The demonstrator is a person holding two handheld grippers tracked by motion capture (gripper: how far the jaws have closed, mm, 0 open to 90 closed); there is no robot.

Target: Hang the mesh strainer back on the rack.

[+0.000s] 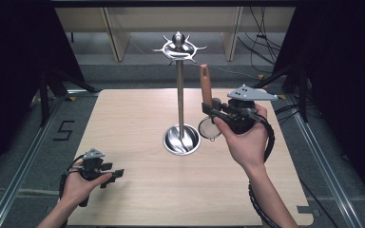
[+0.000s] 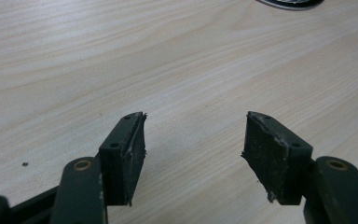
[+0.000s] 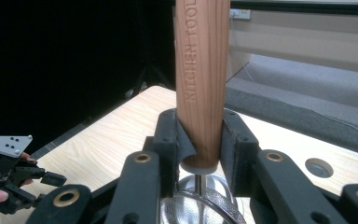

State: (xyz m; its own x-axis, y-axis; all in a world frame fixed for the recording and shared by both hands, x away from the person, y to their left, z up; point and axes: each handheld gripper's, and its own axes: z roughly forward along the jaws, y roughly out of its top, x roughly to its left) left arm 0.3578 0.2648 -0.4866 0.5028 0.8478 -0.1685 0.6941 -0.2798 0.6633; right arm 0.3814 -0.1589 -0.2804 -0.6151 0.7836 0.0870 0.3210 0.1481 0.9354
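Observation:
A small wire-mesh strainer with a brown wooden handle [image 1: 205, 85] [image 3: 201, 84] is held upright, handle up, to the right of the rack's pole. Its mesh bowl [image 1: 209, 129] [image 3: 200, 210] hangs just above the table. My right gripper [image 1: 212, 108] [image 3: 199, 140] is shut on the handle's lower end, both pads pressing its sides. A chrome hanging rack [image 1: 180, 95] stands at the table's middle, with a hooked crown [image 1: 178, 46] on top and a round dish base [image 1: 182, 140]. My left gripper [image 1: 119, 174] [image 2: 193, 149] rests low at the front left, open, nothing between its pads.
The light wooden table [image 1: 138, 118] [image 2: 121, 60] has a black curtain on both sides and shelving behind it. In the right gripper view a round hole [image 3: 319, 167] sits in the tabletop near an edge. The other hand's gripper [image 3: 14, 179] shows at lower left there.

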